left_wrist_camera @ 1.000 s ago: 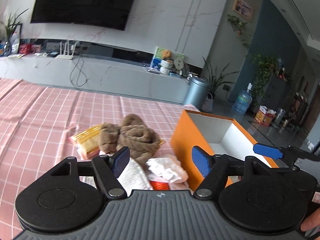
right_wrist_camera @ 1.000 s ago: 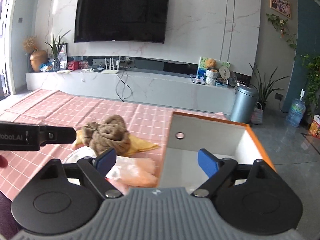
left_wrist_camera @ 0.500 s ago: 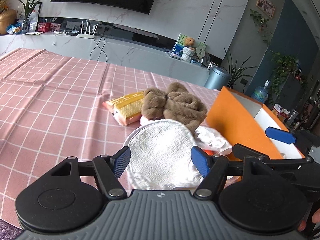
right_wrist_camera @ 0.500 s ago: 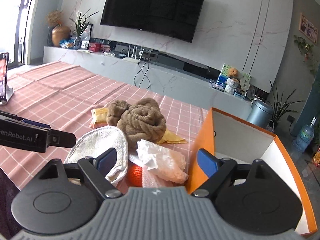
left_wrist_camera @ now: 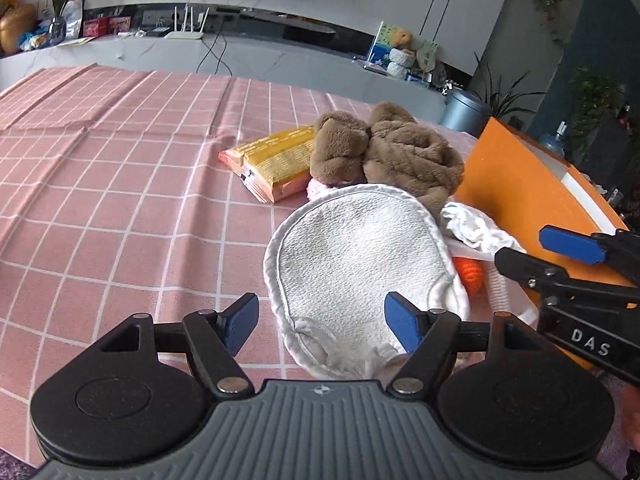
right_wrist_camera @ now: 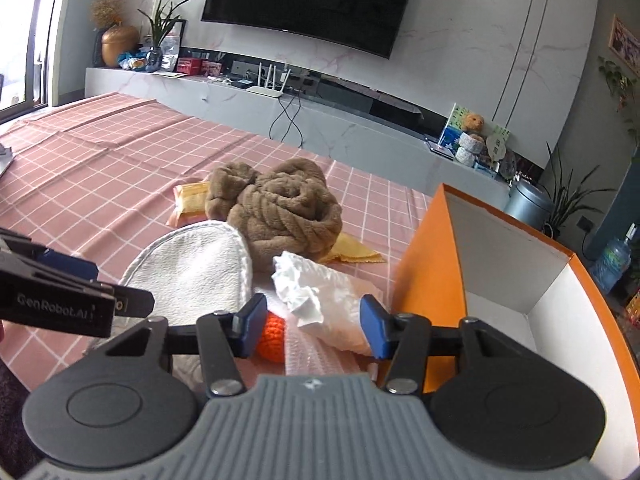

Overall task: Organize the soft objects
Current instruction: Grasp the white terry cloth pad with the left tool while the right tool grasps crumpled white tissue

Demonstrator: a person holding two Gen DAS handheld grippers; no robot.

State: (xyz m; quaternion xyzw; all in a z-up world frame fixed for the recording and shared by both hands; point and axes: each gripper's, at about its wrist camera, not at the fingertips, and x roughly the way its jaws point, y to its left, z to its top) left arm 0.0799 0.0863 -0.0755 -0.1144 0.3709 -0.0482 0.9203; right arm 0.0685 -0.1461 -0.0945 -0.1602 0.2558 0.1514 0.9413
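A pile of soft things lies on the pink checked tablecloth (left_wrist_camera: 120,184): a brown fluffy towel (left_wrist_camera: 392,156) (right_wrist_camera: 280,208), a white oval mitt (left_wrist_camera: 356,268) (right_wrist_camera: 192,268), a crumpled white wrap (right_wrist_camera: 320,296) (left_wrist_camera: 476,228) and an orange knitted piece (right_wrist_camera: 272,338) (left_wrist_camera: 470,274). My left gripper (left_wrist_camera: 322,326) is open, its fingers either side of the mitt's near edge. My right gripper (right_wrist_camera: 314,326) is open over the white wrap and the orange piece; it also shows in the left wrist view (left_wrist_camera: 568,248).
An open orange box (right_wrist_camera: 436,264) (left_wrist_camera: 516,184) with a white inside stands right of the pile. A yellow snack packet (left_wrist_camera: 272,164) lies behind the mitt, and a yellow cloth (right_wrist_camera: 356,250) under the towel. A TV bench (right_wrist_camera: 320,120) stands beyond the table.
Both grippers have come down and forward, closer to the pile. The left now brackets the mitt's near edge; the right has swung left from the box to the white wrap.
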